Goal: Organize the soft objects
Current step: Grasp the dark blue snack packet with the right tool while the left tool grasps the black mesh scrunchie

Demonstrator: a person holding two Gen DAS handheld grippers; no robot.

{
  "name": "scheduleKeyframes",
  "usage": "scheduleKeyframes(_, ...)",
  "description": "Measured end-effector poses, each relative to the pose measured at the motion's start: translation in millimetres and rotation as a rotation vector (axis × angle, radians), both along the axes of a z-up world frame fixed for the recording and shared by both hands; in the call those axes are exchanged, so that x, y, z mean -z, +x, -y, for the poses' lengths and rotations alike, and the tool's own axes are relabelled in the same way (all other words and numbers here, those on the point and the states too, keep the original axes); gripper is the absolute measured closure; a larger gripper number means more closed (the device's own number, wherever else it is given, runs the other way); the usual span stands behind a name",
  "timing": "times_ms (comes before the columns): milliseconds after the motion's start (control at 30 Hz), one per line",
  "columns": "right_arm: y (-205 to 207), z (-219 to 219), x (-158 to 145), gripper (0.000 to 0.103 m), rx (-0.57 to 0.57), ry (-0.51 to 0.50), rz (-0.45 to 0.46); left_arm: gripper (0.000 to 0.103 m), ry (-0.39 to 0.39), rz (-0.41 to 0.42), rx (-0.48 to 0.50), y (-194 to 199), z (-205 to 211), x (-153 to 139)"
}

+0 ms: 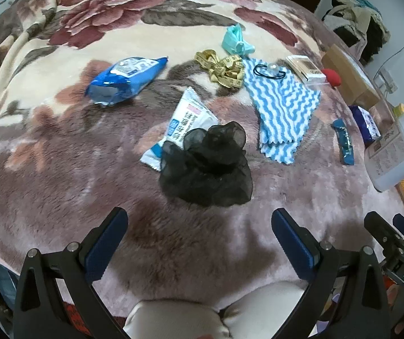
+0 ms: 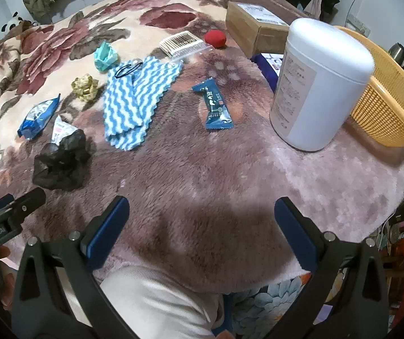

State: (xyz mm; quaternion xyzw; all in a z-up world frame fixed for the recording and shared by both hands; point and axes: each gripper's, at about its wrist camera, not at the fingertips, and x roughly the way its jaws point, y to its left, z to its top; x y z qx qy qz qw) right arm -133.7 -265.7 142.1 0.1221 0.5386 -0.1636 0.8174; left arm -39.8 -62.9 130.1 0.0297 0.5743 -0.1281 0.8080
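The left gripper (image 1: 199,237) hangs low over the near edge of the floral blanket (image 1: 94,169), its blue-padded fingers (image 1: 106,243) spread wide with nothing between them; the black scrunchie (image 1: 206,166) lies just ahead of the gap, apart from both pads. The right gripper (image 2: 202,226) is likewise wide open and empty over bare plush. The scrunchie partly overlaps a white wipes packet (image 1: 185,124), with a blue packet (image 1: 125,79) farther left. Beyond sit a yellow measuring tape (image 1: 223,67) bunched in a heap, a crumpled teal glove (image 1: 236,41), and a blue-and-white striped cloth (image 1: 284,107) carrying a black hair tie (image 1: 268,71) with a pearl. A clear box of cotton swabs (image 2: 180,43) and a red ball (image 2: 215,39) lie past the cloth. A white canister (image 2: 319,84) stands upright, touching the orange mesh basket (image 2: 388,101) behind it; the basket's inside cannot be made out. The right wrist view shows the blue snack wrapper (image 2: 214,103) and cardboard box (image 2: 254,28) plainly, while the left view catches them only at its edge. Each view shows the other gripper at its side.
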Motion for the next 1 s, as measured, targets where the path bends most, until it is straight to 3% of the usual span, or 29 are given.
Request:
scheduleKeyframes(200, 24.8, 10.2, 10.2, 0.0, -0.02, -0.012, -0.002, 0.002, 0.007, -0.032, -0.002, 20.4, 12.6, 19.8)
scheduleKeyframes(367, 63.1, 15.3, 18.2, 0.0, -0.039, -0.126, 0.0, 0.003, 0.013, -0.044, -0.006, 31.6, 20.0, 29.9)
scheduleKeyframes(533, 100.2, 30.1, 36.9, 0.003, 0.02, -0.198, -0.007, 0.003, 0.018, -0.05, -0.001, 34.8, 23.1, 33.8)
scheduleKeyframes(700, 121.4, 42.8, 60.9, 0.02, 0.082, -0.164, -0.043, 0.006, 0.021, -0.066, -0.005, 38.9, 25.9, 40.0)
scheduleKeyframes(767, 122.2, 45.5, 67.5, 0.05, 0.083, -0.095, -0.043, 0.011, 0.007, -0.078, -0.011, 40.6, 26.3, 42.0)
scheduleKeyframes(800, 119.9, 45.6, 67.8, 0.055, 0.082, -0.073, -0.032, 0.012, -0.001, -0.08, -0.013, 40.6, 26.7, 42.2)
scheduleKeyframes(833, 116.4, 44.3, 65.1, 0.072, 0.074, -0.071, -0.016, 0.015, -0.009, -0.079, -0.015, 41.3, 26.5, 41.9)
scheduleKeyframes(867, 112.4, 43.1, 61.9, 0.08, 0.067, -0.067, -0.002, 0.019, -0.017, -0.081, -0.016, 40.2, 25.9, 41.6)
scheduleKeyframes(1000, 91.4, 42.5, 53.7, 0.08, 0.052, 0.092, 0.064, 0.031, -0.042, -0.085, -0.012, 40.6, 24.6, 40.4)
